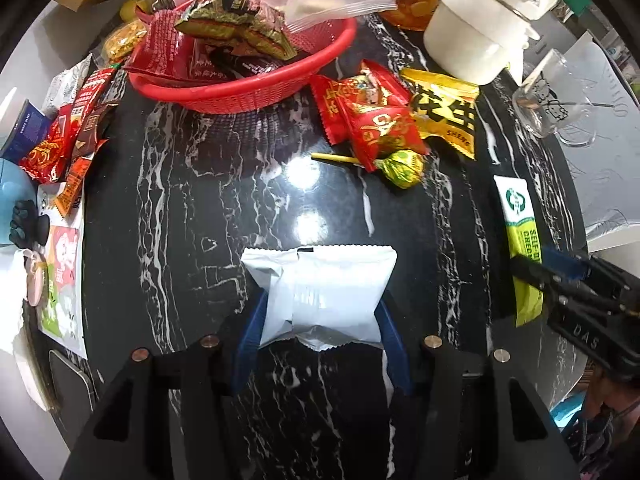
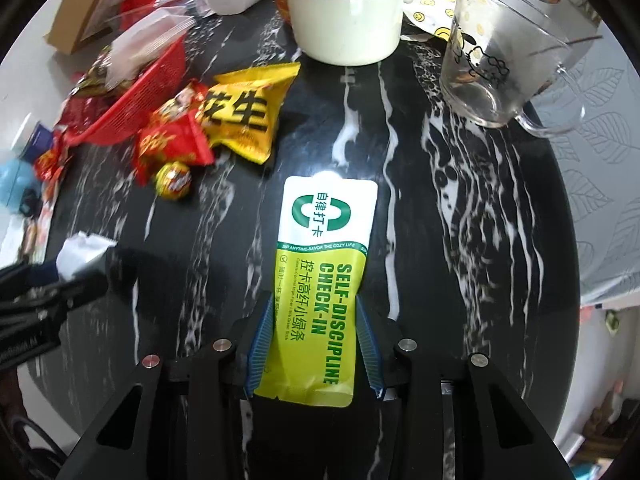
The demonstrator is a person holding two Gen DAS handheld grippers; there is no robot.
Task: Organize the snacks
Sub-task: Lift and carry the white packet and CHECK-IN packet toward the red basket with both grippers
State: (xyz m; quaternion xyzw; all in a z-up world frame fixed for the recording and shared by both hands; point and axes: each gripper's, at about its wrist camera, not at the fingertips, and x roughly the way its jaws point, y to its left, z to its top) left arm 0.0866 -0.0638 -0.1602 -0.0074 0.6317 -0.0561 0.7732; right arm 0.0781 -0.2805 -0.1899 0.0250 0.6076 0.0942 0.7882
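Left wrist, tool [image 1: 320,312] gripping white packet [image 1: 320,292], level

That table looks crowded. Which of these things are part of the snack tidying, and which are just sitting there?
Part of the job:
- white packet held in the left gripper
- green stick sachet held in the right gripper
- red basket, already holding snacks
- yellow peanut bag
- red candy packs
- lollipop

Just lying about:
- white pot
- glass mug
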